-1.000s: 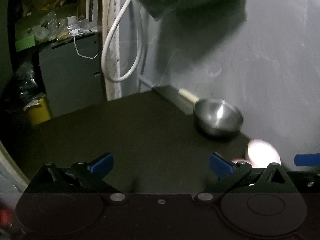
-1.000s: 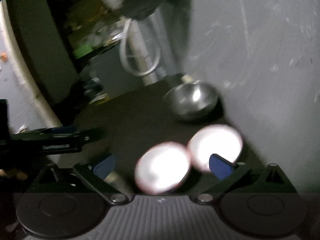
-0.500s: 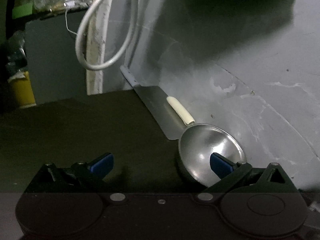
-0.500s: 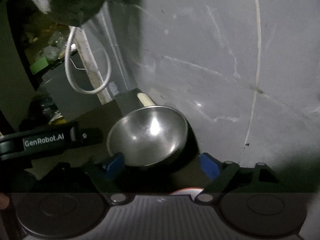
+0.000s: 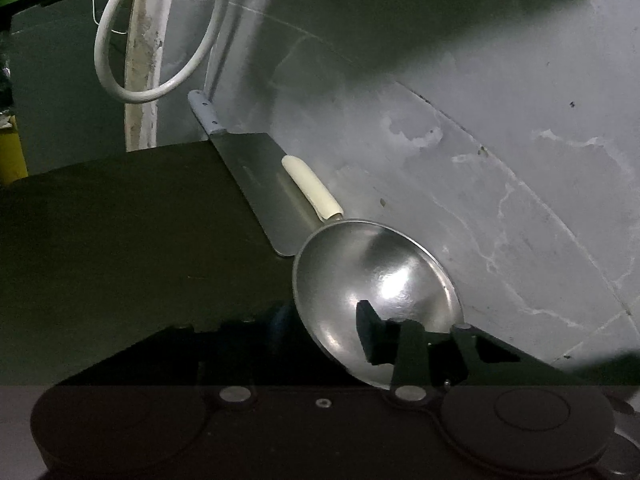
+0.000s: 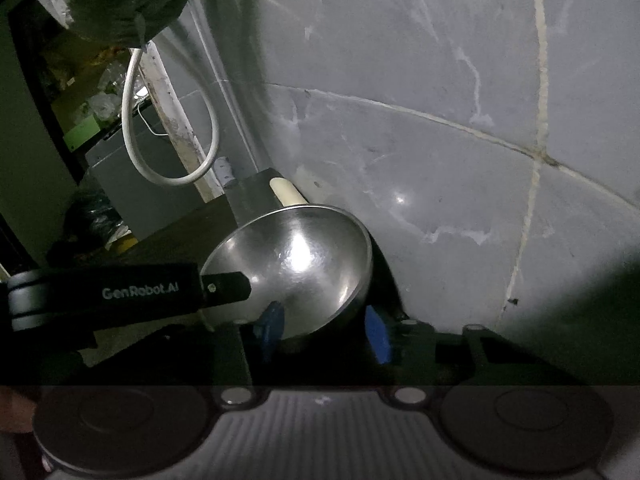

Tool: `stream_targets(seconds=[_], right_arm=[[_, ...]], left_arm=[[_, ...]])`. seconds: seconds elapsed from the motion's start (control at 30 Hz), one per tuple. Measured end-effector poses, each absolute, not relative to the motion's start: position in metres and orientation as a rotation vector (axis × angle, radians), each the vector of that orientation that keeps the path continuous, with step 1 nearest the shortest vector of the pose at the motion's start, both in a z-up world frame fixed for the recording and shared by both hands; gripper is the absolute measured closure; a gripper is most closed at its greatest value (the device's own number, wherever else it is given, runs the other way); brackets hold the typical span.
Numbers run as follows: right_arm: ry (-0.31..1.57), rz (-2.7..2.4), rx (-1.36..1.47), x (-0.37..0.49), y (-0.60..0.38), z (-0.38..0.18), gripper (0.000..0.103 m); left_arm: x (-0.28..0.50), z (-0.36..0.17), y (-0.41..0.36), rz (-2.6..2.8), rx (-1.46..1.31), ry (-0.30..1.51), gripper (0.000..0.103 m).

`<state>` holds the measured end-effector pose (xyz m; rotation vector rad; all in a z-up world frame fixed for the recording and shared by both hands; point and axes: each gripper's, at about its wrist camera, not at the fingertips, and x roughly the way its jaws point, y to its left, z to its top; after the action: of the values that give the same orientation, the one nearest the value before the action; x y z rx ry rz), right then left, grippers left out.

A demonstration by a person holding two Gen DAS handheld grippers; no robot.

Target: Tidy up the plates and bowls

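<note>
Sitting at the back right of the dark counter (image 5: 120, 240), hard up against the grey wall (image 5: 500, 128), is the steel bowl (image 5: 384, 276), and both of my grippers are on it. In the left wrist view my left gripper (image 5: 324, 332) straddles the bowl's near-left rim: one finger (image 5: 370, 336) reaches inside the bowl, the other sits outside in shadow, and the jaws are closing with the bowl's wall between them. I cannot tell for sure whether the pads already press on the metal.

In the right wrist view the right gripper (image 6: 324, 330) straddles the near-right rim of the same bowl (image 6: 296, 256). Its blue fingertips (image 6: 272, 326) show either side of the wall, one inside and one outside, and these jaws are closing too; from here they look close to the steel, but contact is not clear. The left gripper's black body (image 6: 120, 292), with white lettering, comes in from the left in that view and its finger overlaps the bowl's left rim.

Just behind the bowl, along the wall, lies a flat metal blade with a pale grey handle (image 5: 256, 184), and on it a cream handle (image 5: 312, 188) runs to the bowl's far rim. Farther back a white hose (image 5: 120, 88) hangs in a loop beside a peeling white post (image 5: 142, 80). A dark bag (image 6: 120, 4) hangs above in the right wrist view
</note>
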<state>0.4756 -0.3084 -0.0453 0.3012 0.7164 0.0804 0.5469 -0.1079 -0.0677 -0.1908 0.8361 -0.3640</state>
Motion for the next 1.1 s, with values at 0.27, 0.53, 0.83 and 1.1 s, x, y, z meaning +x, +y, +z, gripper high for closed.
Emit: stream_targets(seconds=[0.27,0.53,0.83,1.1], right_arm=[[0.672,0.095,0.269,0.457,-0.309,-0.040,0.064],[0.591,0.133,0.254,0.422,-0.305,-0.011,0.064],[0.542,0.153,0.221,0.362,-0.312,0.021,0.064],[0.563,0.119,0.215,0.305,-0.322,0.032,0.064]], left_arm=[[0.521,-0.059,-0.099,-0.383,-0.135,0.801,0.080],[0.480,-0.028,-0.083,-0.409,-0.148,0.689,0.079],[0.427,0.002,-0.078,-0.482,-0.127,0.646,0.077],[0.381,0.008,-0.084,-0.573,-0.090,0.659,0.077]])
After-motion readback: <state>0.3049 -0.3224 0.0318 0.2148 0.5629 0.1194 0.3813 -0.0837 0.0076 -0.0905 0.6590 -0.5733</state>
